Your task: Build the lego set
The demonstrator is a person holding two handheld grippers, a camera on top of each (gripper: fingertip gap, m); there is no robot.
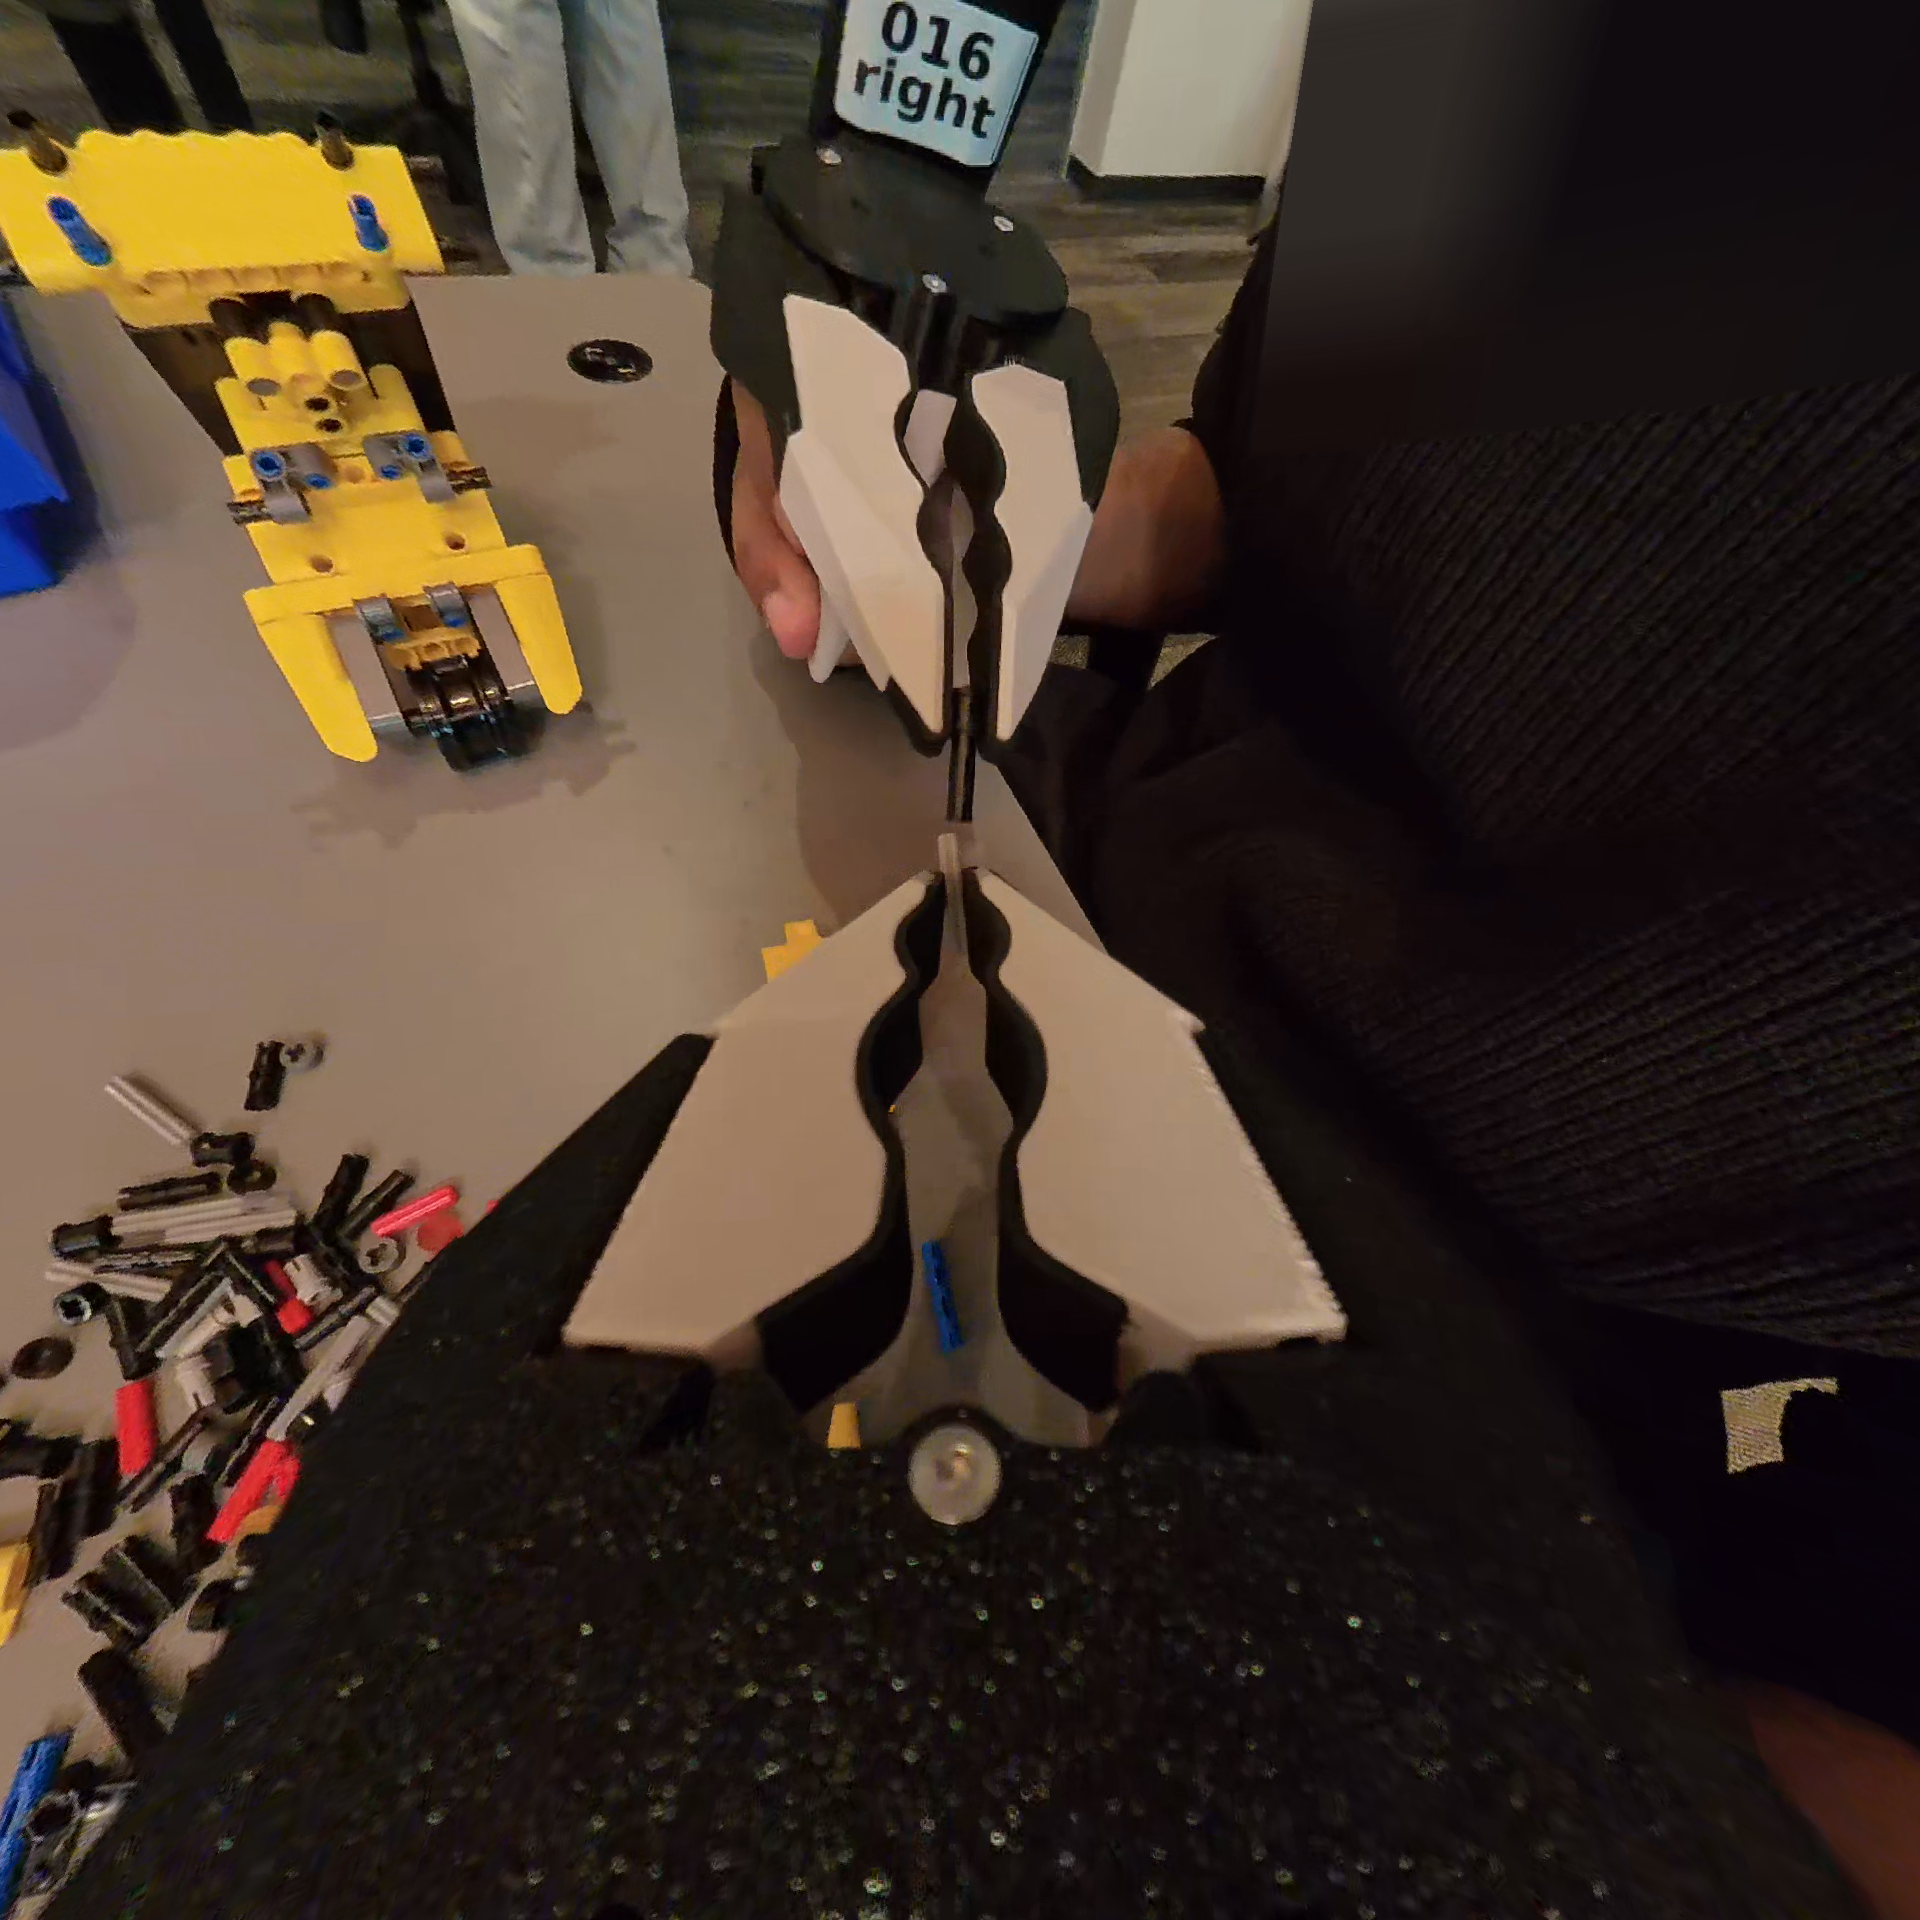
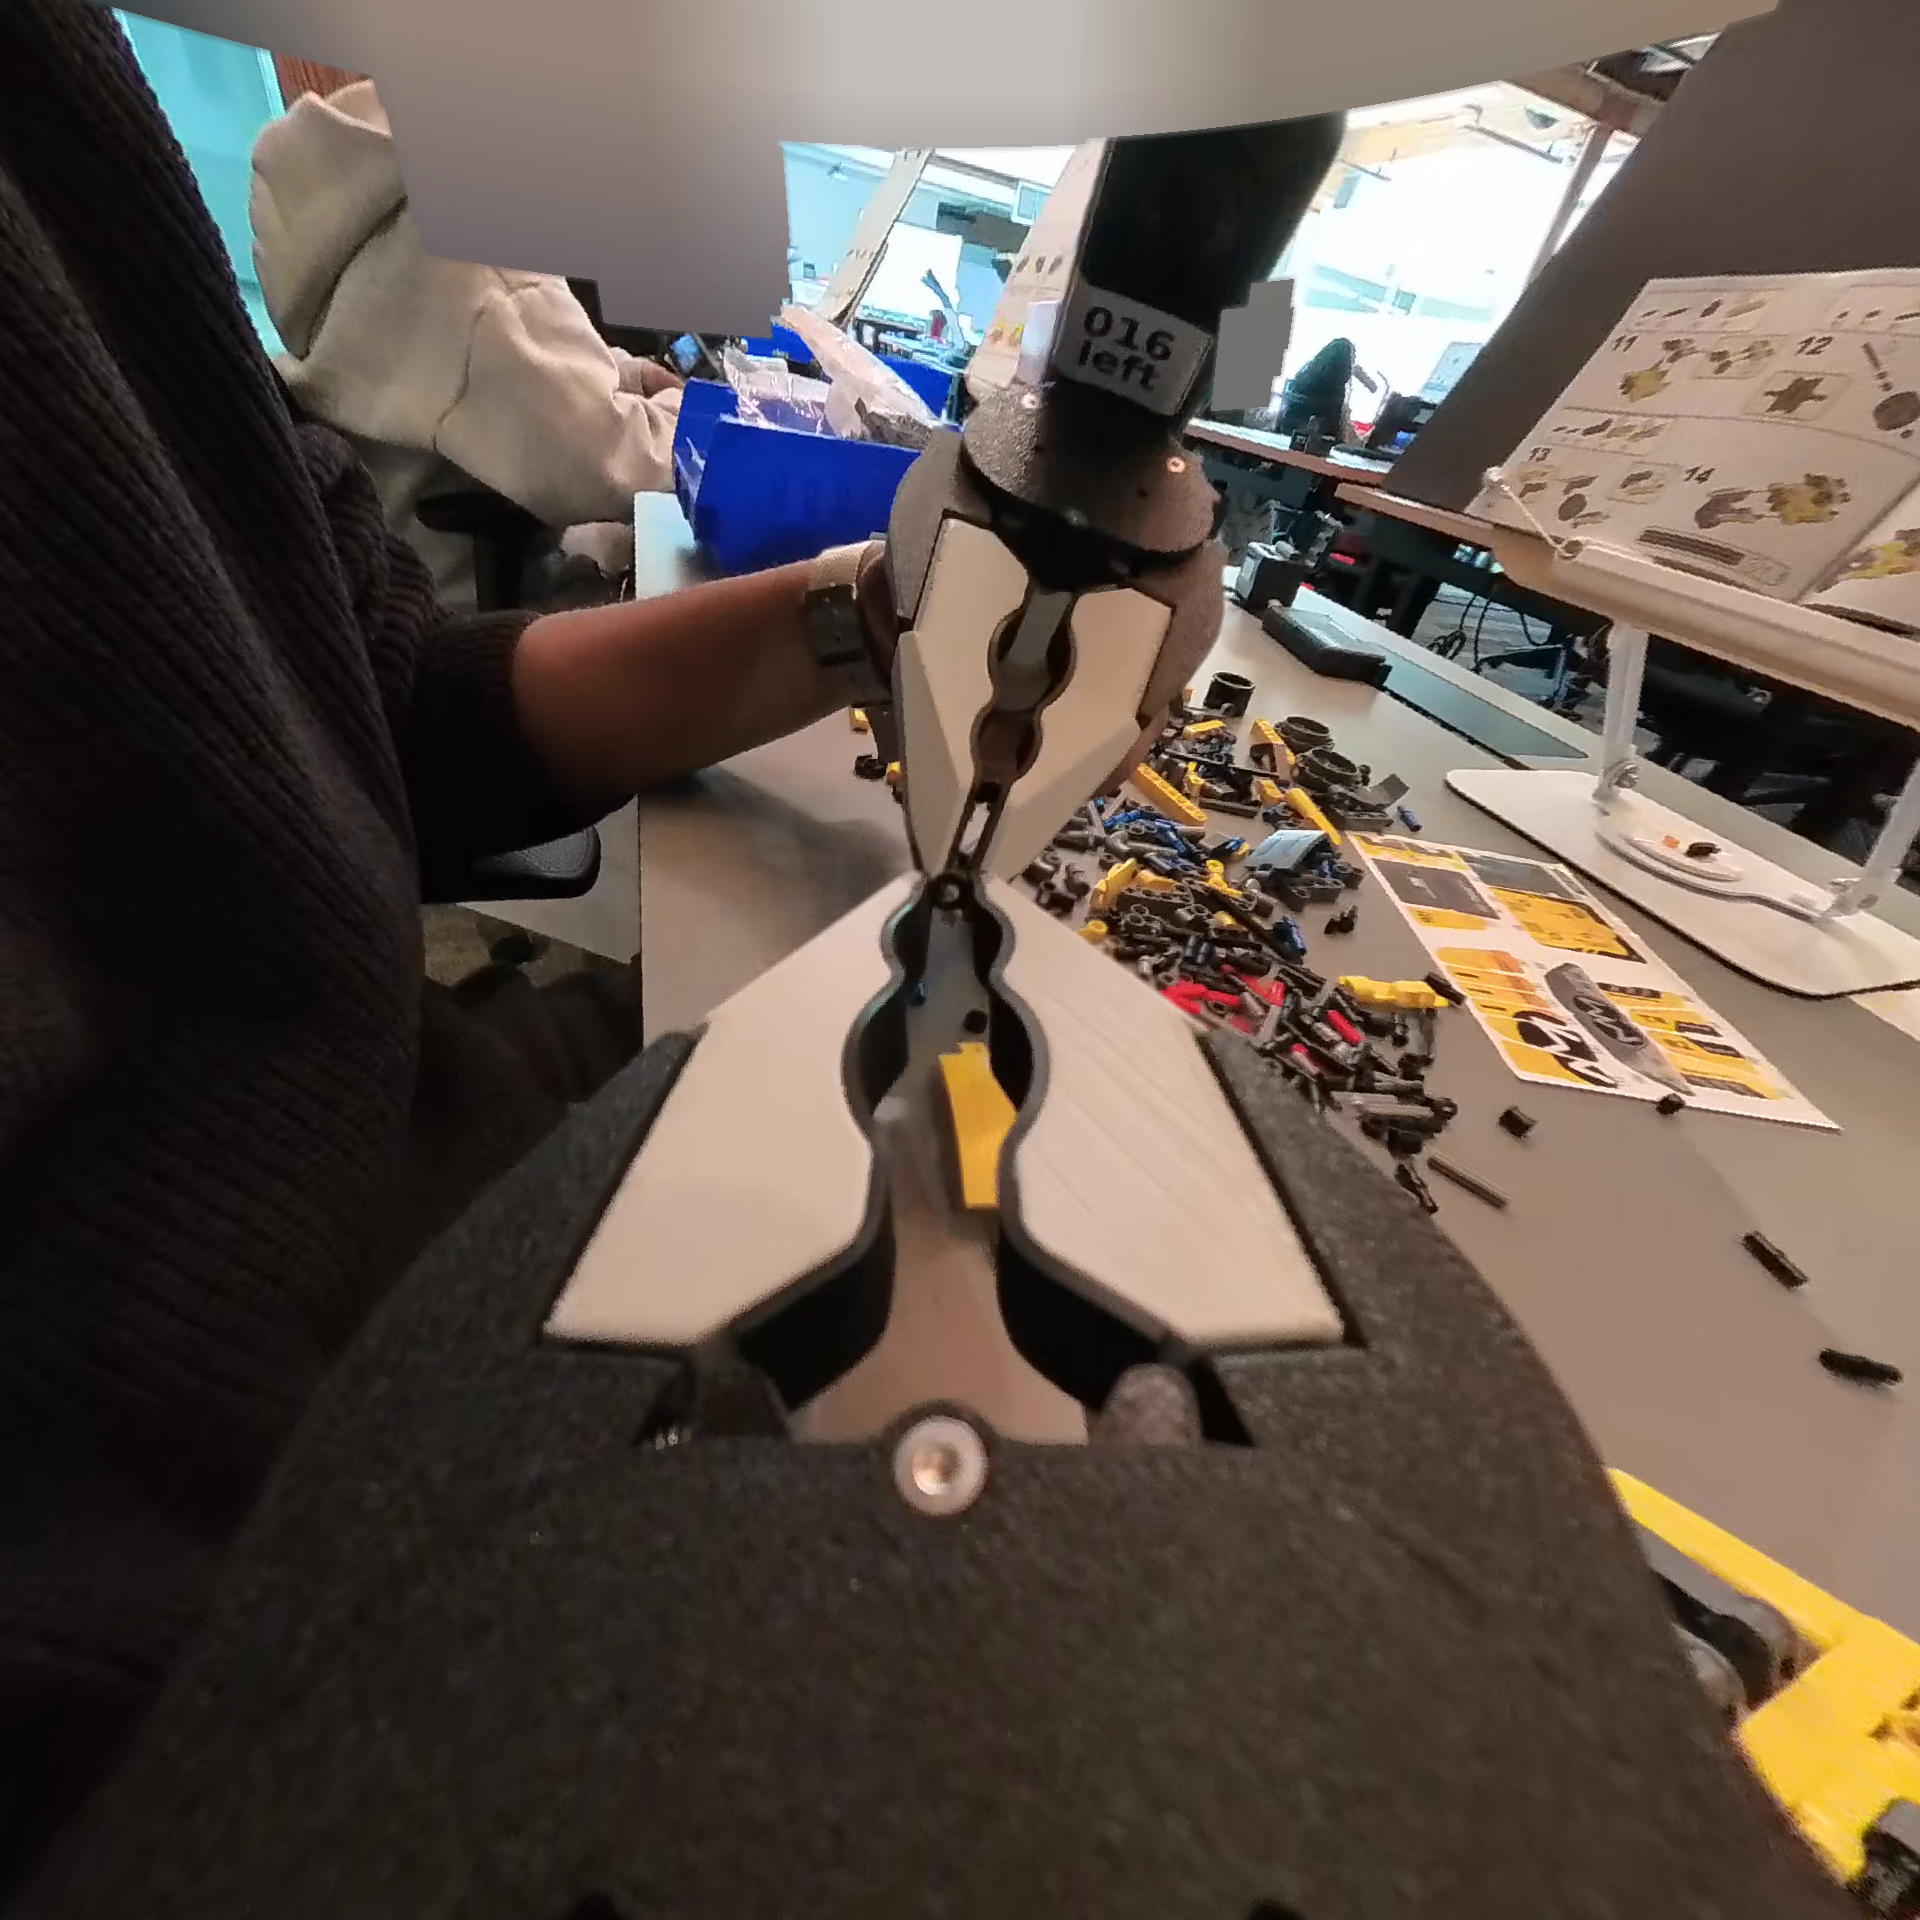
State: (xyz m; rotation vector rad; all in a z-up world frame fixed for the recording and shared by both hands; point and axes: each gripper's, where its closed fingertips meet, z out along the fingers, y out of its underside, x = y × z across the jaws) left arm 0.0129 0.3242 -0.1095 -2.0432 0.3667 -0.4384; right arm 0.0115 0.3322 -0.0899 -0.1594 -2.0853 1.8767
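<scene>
The two claws are held tip to tip above the near edge of the grey tabletop (image 1: 540, 935). The left claw (image 1: 953, 871) is closed narrowly on a thin pale grey piece (image 1: 949, 847) that projects just beyond its tips. The right claw (image 1: 961, 717) is closed on a slim black axle (image 1: 964, 774), whose free end is seen just short of, or touching, the grey piece; which one cannot be told. In the right wrist view, the right claw (image 2: 948, 894) meets the left claw (image 2: 961, 857) around a small black part. A partly built yellow brick vehicle (image 1: 343, 499) stands well apart on the tabletop. A loose pile of black, grey and red pins (image 1: 197, 1278) lies beside the left claw. An open instruction booklet (image 2: 1745, 436) is propped on a white stand (image 2: 1662, 831), with a yellow sticker sheet (image 2: 1558, 966) near it.
</scene>
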